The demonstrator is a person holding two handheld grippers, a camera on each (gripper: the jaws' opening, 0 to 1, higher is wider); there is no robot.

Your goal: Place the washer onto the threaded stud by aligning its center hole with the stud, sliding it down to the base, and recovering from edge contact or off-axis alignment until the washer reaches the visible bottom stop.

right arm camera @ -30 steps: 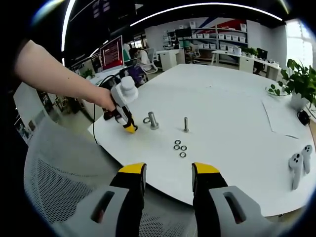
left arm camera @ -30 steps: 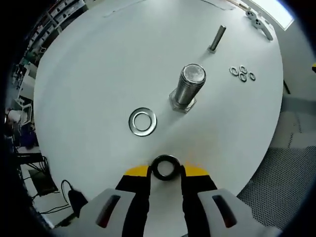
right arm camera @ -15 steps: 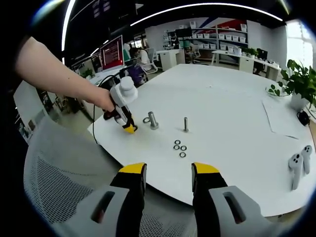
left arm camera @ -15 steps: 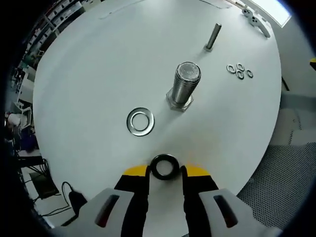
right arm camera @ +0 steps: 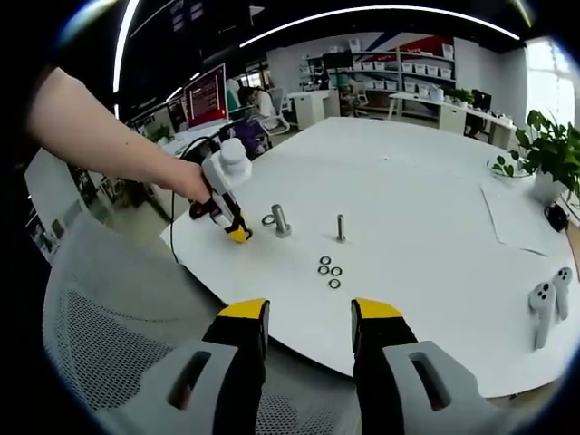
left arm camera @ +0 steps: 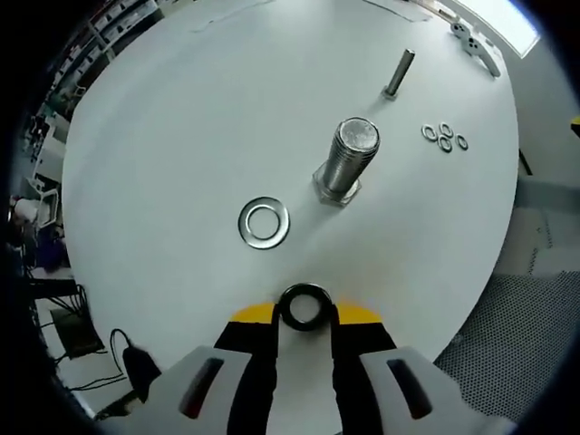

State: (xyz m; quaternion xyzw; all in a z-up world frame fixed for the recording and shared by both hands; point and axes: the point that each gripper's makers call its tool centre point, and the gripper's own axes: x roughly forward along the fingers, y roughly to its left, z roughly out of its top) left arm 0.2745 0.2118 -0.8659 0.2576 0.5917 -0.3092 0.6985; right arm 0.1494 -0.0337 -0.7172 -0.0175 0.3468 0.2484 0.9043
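Washer [left arm camera: 304, 306] pinched in left hand-held gripper [left arm camera: 304, 315], right hand-held gripper [right arm camera: 308, 315] spread, white round table [right arm camera: 417, 217], office shelves [right arm camera: 399, 68]

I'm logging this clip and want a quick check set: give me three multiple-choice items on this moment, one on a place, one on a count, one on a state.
1. Where does the silver washer lie?
A. flat on the table beside the large stud
B. on top of the large stud
C. among the small rings

2. How many small rings sit in the cluster past the large stud?
A. two
B. four
C. six

3. What are the left tongs doing?
A. open, holding nothing
B. shut on the dark washer
C. shut on the thin stud

Answers:
1 A, it lies flat on the white top, apart from the stud's base.
2 B, four rings show in the left gripper view.
3 B, the dark ring sits pinched between the yellow tips.
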